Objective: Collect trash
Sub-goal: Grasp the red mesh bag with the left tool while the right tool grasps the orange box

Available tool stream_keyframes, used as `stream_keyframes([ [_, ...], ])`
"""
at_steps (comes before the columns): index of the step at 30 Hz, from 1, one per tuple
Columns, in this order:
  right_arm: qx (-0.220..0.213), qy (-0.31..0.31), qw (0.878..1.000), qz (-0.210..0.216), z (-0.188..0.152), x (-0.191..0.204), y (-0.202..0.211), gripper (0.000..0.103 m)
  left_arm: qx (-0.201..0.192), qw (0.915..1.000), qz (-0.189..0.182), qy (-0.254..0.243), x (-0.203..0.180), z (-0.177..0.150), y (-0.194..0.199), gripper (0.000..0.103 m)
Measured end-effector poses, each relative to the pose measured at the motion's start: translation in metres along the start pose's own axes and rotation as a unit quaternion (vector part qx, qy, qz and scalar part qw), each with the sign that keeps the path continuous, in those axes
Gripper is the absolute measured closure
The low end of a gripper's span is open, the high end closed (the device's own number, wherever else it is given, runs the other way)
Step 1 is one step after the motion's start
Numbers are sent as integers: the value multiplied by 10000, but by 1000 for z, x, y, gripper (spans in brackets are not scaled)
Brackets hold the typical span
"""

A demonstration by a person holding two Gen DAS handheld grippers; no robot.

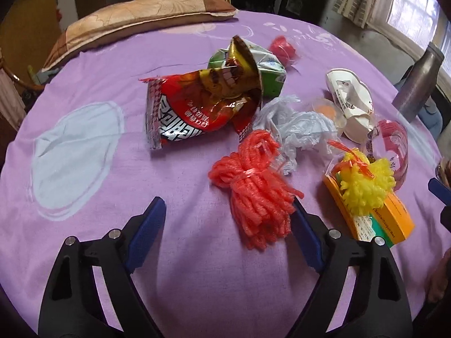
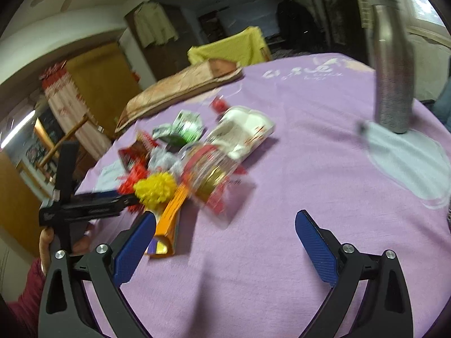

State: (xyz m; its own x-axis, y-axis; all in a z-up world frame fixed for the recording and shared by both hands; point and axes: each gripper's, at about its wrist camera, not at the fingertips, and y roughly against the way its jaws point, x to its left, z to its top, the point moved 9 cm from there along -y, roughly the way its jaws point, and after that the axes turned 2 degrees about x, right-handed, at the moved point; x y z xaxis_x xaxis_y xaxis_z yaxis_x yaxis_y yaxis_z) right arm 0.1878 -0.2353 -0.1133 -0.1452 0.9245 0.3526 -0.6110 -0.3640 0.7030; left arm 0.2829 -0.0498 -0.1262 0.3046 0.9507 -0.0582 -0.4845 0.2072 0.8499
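Observation:
Trash lies in a pile on the purple sheet [image 1: 183,253]. In the left wrist view I see a red snack bag [image 1: 194,109], a green carton [image 1: 270,73], crumpled white plastic [image 1: 298,129], an orange-red foam net bundle [image 1: 259,197], a yellow foam net [image 1: 366,186] on an orange box [image 1: 394,219], and a crushed white cup [image 1: 352,104]. My left gripper [image 1: 228,205] is open, its right finger beside the orange-red bundle. My right gripper [image 2: 225,219] is open over the bare sheet, right of the orange box [image 2: 172,214] and the yellow net [image 2: 155,188].
A grey metal bottle [image 2: 391,64] stands on the sheet at the far right; it also shows in the left wrist view [image 1: 420,84]. A brown pillow [image 1: 135,19] lies at the far edge. The left hand-held gripper body [image 2: 81,205] shows at the left of the right wrist view.

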Motion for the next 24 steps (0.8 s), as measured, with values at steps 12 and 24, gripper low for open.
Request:
stream_keyframes([
  [12, 339, 628, 9972, -209, -12, 36, -11, 17, -301, 9990, -247, 239, 7, 3, 15, 68],
  [24, 528, 813, 9949, -276, -14, 67, -35, 83, -620, 9936, -780, 527, 10, 7, 39, 69],
])
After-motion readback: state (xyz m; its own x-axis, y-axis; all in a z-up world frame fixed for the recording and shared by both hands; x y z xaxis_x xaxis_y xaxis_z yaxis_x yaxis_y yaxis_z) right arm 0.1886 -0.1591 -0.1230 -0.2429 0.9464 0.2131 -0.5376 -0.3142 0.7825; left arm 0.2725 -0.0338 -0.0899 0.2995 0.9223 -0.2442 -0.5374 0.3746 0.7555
